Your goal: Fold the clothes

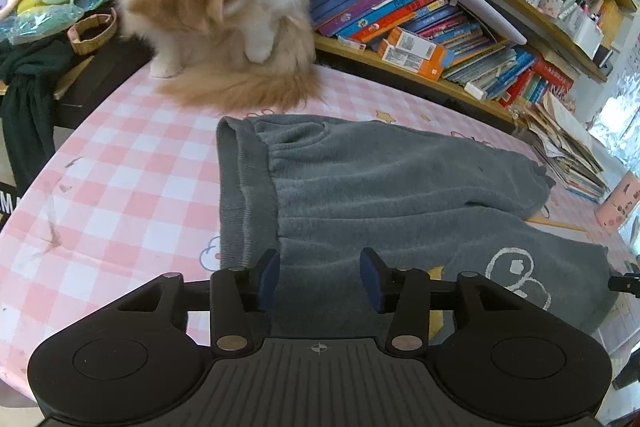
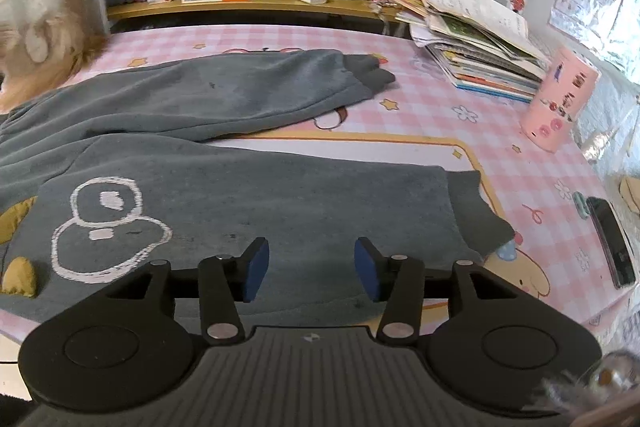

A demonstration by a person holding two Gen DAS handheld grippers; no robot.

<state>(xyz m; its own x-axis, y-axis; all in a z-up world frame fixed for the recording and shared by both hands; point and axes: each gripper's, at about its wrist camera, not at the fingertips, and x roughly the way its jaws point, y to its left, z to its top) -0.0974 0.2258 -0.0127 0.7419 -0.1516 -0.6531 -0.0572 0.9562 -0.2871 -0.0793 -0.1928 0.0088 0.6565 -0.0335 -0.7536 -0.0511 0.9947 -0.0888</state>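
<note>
**Inspector:** State of each tool?

**Assessor:** Left tool [image 1: 319, 277]: jaws spread, nothing pinched, the blue pads clear of the cloth. Right tool [image 2: 311, 269]: likewise spread and empty. Both hang above the garment along the near edge of the bench [image 1: 120, 163].

**Inspector:** Where is the task's thing?

**Assessor:** One pair of grey fleece trousers [image 1: 380, 187], lying flat on the pink checked bench cover. Its long axis runs side to side, parallel to the near edge. The waistband [image 1: 244, 187] is at the left end, directly ahead of the left tool. The two legs run off to the right; the near leg's cuff [image 2: 476, 211] lies ahead and to the right of the right tool, the far leg's cuff [image 2: 372, 71] toward the back edge.

**Inspector:** Which hand is nearer to what?

**Assessor:** Left to the waistband, right to the near cuff. In my judgement a fold turns on that split: each tool takes its own end.

**Inspector:** Count.

**Assessor:** Trousers, one; legs, two; tools, two. Also one cat [image 1: 224, 7] sitting at the back-left corner, just behind the waistband, one pink cup [image 2: 560, 99] toward the right edge, and one phone [image 2: 612, 247] at the near right.

**Inspector:** Risk?

**Assessor:** The cat is close enough to interfere with cloth lifted at that end.
</note>
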